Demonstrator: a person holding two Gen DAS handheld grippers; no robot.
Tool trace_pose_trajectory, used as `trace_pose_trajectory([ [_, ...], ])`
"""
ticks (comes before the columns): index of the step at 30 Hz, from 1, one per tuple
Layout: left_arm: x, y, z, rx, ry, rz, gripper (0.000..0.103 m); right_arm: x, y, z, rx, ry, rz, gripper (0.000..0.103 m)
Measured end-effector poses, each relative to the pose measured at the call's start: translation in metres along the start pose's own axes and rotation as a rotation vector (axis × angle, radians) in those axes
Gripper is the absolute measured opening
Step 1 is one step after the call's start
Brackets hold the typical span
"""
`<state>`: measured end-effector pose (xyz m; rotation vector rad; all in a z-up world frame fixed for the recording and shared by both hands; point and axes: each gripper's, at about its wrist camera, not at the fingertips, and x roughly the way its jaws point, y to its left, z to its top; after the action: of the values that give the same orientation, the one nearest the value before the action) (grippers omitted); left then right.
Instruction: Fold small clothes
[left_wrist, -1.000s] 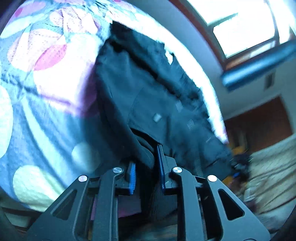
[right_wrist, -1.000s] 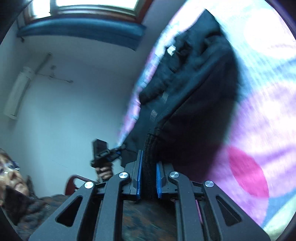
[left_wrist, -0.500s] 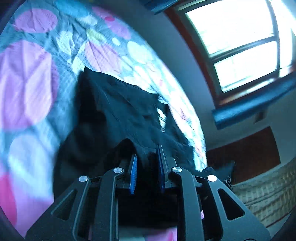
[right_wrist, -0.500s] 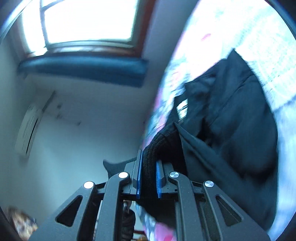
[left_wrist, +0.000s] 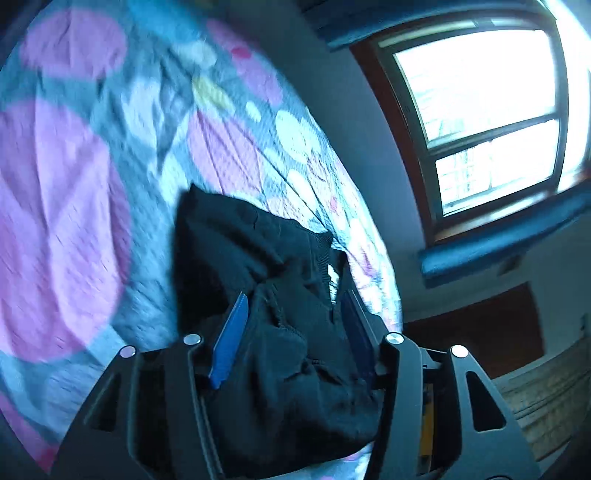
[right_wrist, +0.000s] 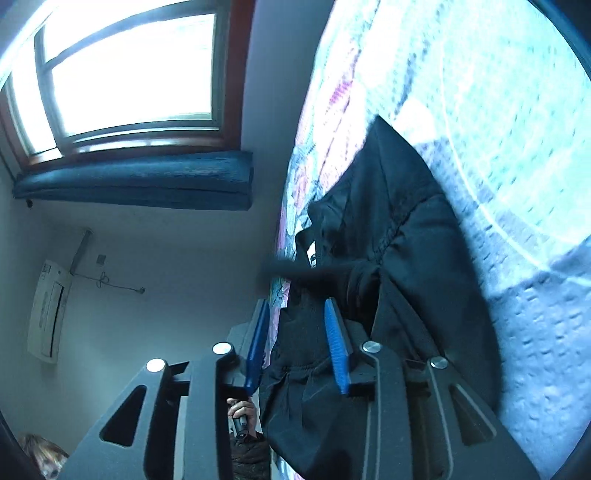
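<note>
A small black garment (left_wrist: 258, 266) lies bunched and folded over on a bedspread (left_wrist: 62, 206) with pink, white and blue patches. My left gripper (left_wrist: 295, 299) stands open, its blue pads (left_wrist: 231, 336) apart with the cloth's near edge loose between them. In the right wrist view the same garment (right_wrist: 406, 240) lies on the bedspread (right_wrist: 498, 129). My right gripper (right_wrist: 295, 310) is open too, its blue pads (right_wrist: 334, 343) apart, with the black waistband between them and not pinched.
A bright window (left_wrist: 480, 110) with a wooden frame and a blue ledge (right_wrist: 140, 184) runs along the wall behind the bed. A white wall unit (right_wrist: 48, 317) hangs on the wall. A person's hand (right_wrist: 242, 410) holds the other gripper's handle below.
Both grippers carried the garment's edge forward across the bed, folding it over, and have now opened their jaws, releasing the cloth.
</note>
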<state>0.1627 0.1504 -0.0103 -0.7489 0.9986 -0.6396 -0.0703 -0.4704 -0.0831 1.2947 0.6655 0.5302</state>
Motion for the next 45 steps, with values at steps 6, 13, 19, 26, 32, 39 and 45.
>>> trace_pose_trajectory([
  [6,0.024,-0.051,0.000,0.391,0.066,0.183,0.060,0.003,0.046,0.005,-0.321,0.007,-0.286,0.049],
  [13,0.087,-0.069,0.008,0.565,0.248,0.250,0.068,0.033,0.060,0.022,-0.518,0.094,-0.411,0.049],
  [19,0.113,-0.057,0.012,0.563,0.326,0.289,0.068,0.048,0.053,0.035,-0.558,0.144,-0.383,0.050],
  [26,0.128,-0.067,-0.004,0.688,0.351,0.370,0.055,0.066,0.058,0.040,-0.600,0.161,-0.398,0.056],
  [32,0.134,-0.076,-0.013,0.776,0.328,0.415,0.055,0.067,0.059,0.041,-0.641,0.142,-0.448,0.060],
  [39,0.142,-0.080,-0.019,0.822,0.300,0.498,0.037,0.079,0.060,0.039,-0.711,0.146,-0.498,0.017],
  [45,0.134,-0.092,-0.026,0.866,0.220,0.564,0.011,0.087,0.074,0.026,-0.775,0.137,-0.581,0.010],
])
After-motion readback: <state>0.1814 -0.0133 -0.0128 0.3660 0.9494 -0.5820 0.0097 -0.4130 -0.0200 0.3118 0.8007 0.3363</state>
